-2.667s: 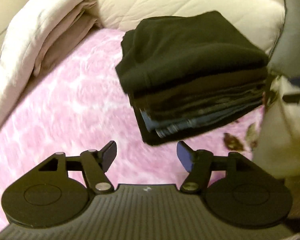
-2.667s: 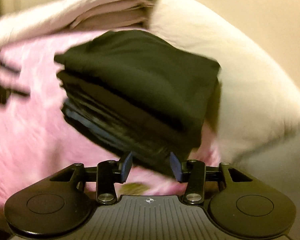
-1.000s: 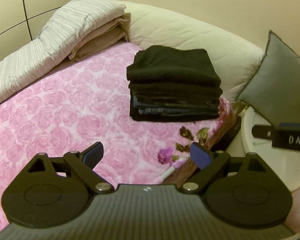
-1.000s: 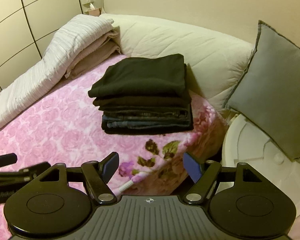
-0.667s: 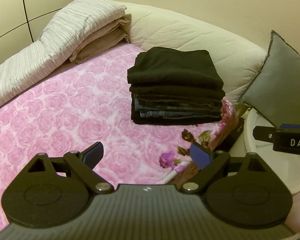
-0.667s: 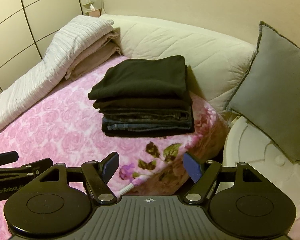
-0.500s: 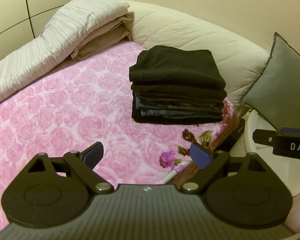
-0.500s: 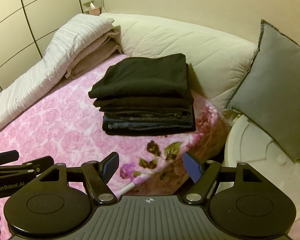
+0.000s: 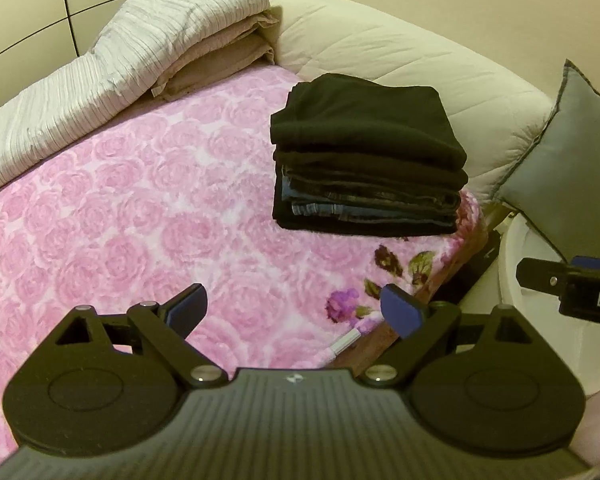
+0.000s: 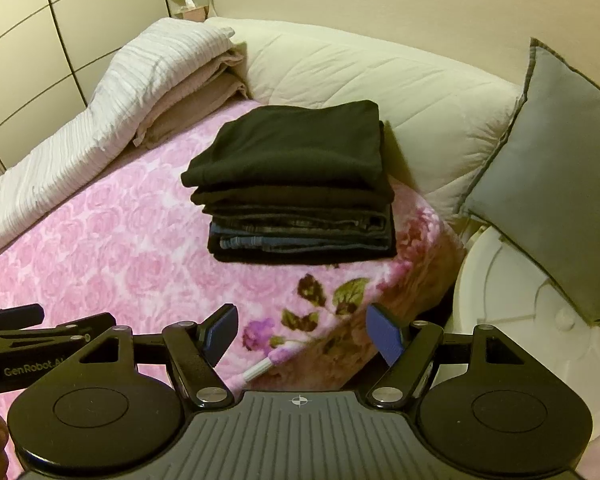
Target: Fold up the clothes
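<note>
A neat stack of folded dark clothes (image 9: 366,156), black on top with jeans in the middle, sits on the pink rose blanket (image 9: 140,208) near the bed's right corner. It also shows in the right wrist view (image 10: 300,184). My left gripper (image 9: 294,312) is open and empty, held back from the stack above the blanket's front edge. My right gripper (image 10: 302,334) is open and empty, also well short of the stack. The left gripper's side (image 10: 28,340) shows at the lower left of the right wrist view, and the right gripper's side (image 9: 572,284) at the right of the left wrist view.
A folded white and beige bedding pile (image 9: 160,48) lies at the bed's far left. A cream duvet roll (image 10: 372,80) runs behind the stack. A grey cushion (image 10: 556,184) leans on a white round stand (image 10: 520,320) right of the bed. Wardrobe panels (image 10: 60,32) stand at left.
Both grippers have pulled back from close to the stack and their jaws have opened wider. In the last second the views have barely shifted.
</note>
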`<state>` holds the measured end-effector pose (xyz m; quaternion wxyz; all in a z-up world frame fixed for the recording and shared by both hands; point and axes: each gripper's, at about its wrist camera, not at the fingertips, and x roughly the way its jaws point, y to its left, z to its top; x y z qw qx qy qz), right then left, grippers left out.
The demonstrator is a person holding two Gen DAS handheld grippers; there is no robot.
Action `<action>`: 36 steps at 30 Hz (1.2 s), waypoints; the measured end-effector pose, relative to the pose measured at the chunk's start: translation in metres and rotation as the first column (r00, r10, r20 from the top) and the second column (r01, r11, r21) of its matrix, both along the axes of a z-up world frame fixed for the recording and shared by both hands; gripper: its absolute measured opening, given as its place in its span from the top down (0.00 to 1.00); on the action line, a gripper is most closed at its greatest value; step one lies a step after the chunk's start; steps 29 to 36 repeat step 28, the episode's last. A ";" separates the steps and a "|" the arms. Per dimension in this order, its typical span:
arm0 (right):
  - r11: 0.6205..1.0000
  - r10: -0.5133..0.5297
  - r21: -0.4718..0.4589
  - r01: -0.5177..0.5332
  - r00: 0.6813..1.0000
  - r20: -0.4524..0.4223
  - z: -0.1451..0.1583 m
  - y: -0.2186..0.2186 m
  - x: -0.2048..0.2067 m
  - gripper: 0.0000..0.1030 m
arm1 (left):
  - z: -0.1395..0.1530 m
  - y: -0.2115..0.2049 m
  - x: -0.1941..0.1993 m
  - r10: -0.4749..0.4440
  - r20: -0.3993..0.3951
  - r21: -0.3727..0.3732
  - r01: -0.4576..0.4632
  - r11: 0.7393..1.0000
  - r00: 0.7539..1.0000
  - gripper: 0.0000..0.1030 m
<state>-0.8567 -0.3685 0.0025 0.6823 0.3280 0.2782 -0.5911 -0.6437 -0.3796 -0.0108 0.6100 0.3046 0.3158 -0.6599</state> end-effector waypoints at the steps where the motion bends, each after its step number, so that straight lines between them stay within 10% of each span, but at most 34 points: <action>1: 1.000 0.001 0.000 -0.001 1.000 -0.001 0.000 0.000 0.000 0.28 | 0.000 0.000 0.000 0.000 0.001 0.000 0.000 1.000 1.000 0.11; 36: 1.000 0.011 0.014 -0.011 1.000 -0.008 -0.004 -0.009 0.003 0.28 | -0.001 -0.011 -0.008 -0.023 0.015 -0.014 0.024 1.000 1.000 0.11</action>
